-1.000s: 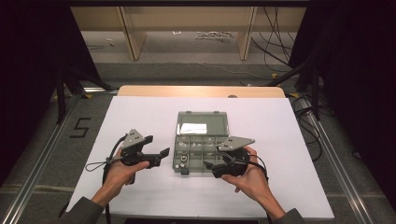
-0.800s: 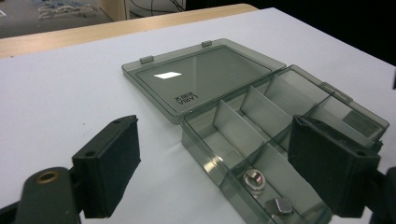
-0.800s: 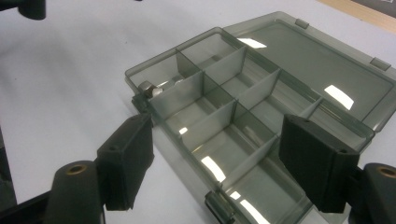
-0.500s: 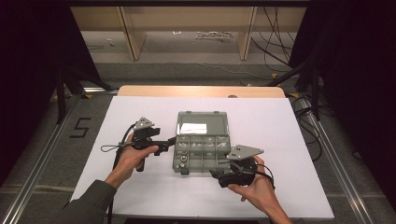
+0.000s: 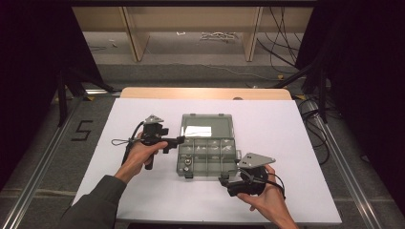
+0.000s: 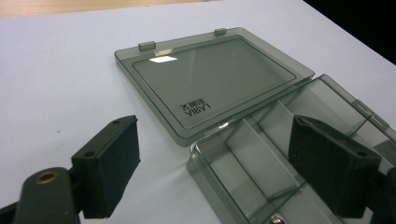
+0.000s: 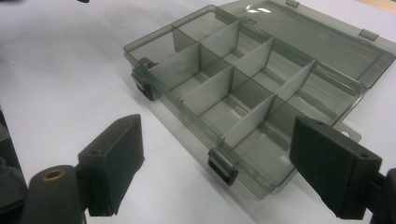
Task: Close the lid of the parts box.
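- You are holding the left claw (image 5: 177,140) low at the left edge of the plastic box (image 5: 207,157), right where the lid (image 5: 205,126) is hinging onto the tray.
- Its jaws are standing spread wide, with nothing pinched between them; in the left gripper view they are framing the near corner of the tray and the hinge line.
- You are holding the right claw (image 5: 224,181) just beside the front right corner of the box, near the front edge of the white surface (image 5: 296,143).
- Its jaws are also gaping wide and gripping nothing; in the right gripper view the divided tray is lying between and beyond them.
- The box is sitting in the middle of the surface, open, with the smoky clear lid lying flat on the far side.
- The tray is divided into several compartments by thin walls.
- Two dark latches (image 7: 223,167) are hanging on the front wall of the tray.
- A small metal part (image 5: 188,161) is lying in a compartment on the left side; I cannot tell what it is.
- Your left hand (image 5: 139,155) and right hand (image 5: 268,200) are each wrapping around a handle.
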`<move>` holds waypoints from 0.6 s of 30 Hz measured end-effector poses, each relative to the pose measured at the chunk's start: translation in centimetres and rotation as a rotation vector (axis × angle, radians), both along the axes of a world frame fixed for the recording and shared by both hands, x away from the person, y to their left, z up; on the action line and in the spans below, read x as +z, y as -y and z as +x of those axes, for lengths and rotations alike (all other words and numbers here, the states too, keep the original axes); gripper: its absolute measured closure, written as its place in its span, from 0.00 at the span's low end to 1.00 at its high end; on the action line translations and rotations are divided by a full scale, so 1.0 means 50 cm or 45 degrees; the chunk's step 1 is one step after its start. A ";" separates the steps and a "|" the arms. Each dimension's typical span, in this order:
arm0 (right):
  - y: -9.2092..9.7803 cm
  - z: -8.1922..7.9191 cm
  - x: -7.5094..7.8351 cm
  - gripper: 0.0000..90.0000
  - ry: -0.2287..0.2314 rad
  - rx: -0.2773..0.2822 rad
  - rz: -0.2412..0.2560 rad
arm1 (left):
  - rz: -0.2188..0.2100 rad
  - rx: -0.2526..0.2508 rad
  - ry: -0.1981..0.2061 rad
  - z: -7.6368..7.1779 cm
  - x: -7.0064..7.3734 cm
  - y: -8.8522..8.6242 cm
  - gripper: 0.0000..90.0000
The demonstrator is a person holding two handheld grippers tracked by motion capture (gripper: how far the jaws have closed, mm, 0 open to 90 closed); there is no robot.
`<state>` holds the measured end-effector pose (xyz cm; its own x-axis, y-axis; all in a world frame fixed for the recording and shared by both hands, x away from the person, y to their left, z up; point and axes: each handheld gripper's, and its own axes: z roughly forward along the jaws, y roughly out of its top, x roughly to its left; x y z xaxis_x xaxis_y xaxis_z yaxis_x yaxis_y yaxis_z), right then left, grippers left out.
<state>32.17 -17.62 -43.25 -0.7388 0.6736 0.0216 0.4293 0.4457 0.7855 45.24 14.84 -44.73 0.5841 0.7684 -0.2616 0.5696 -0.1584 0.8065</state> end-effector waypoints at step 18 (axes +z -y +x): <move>0.015 -0.013 -0.014 0.21 -0.018 -0.014 -0.006 | -0.078 0.006 -0.158 0.044 -0.019 0.027 0.20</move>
<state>31.52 -18.36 -43.94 -0.7308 0.6820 0.0285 0.4453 0.4447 0.7772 47.46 13.51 -45.68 0.5405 0.7517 -0.3780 0.6662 -0.1080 0.7379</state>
